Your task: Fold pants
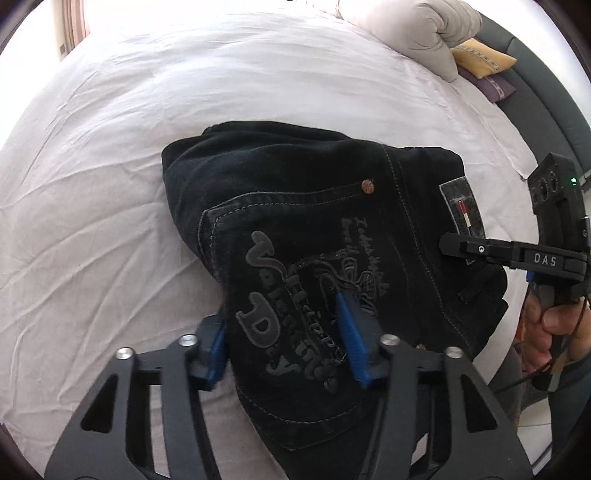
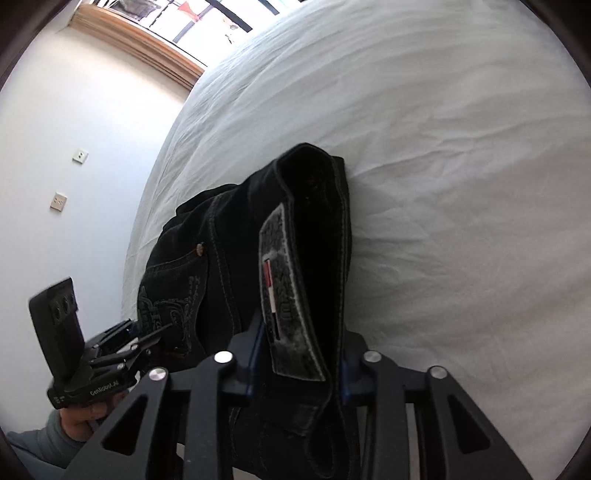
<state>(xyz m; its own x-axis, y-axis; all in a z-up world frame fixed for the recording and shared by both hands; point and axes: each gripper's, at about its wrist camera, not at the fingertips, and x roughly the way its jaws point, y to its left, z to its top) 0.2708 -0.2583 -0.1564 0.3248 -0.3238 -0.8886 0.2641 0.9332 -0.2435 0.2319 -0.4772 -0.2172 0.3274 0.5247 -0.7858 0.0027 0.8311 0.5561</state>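
Black jeans (image 1: pixel 314 236) lie folded into a thick bundle on the white bed, back pocket with embroidered lettering facing up. My left gripper (image 1: pixel 284 343) straddles the near edge of the bundle, its blue pads (image 1: pixel 352 343) on either side of the pocket fabric, closed on it. My right gripper (image 2: pixel 299 354) is closed on the waistband end with the grey leather patch (image 2: pixel 284 295). In the left wrist view the right gripper (image 1: pixel 454 245) reaches in at the patch from the right. In the right wrist view the left gripper (image 2: pixel 147 332) is at the lower left of the jeans (image 2: pixel 221 266).
The white sheet (image 1: pixel 184 103) spreads all around the jeans. A rolled beige duvet (image 1: pixel 417 33) and yellow and purple cushions (image 1: pixel 484 61) lie at the far right by the grey headboard. A wall with sockets (image 2: pixel 79 156) and a window lie left of the bed.
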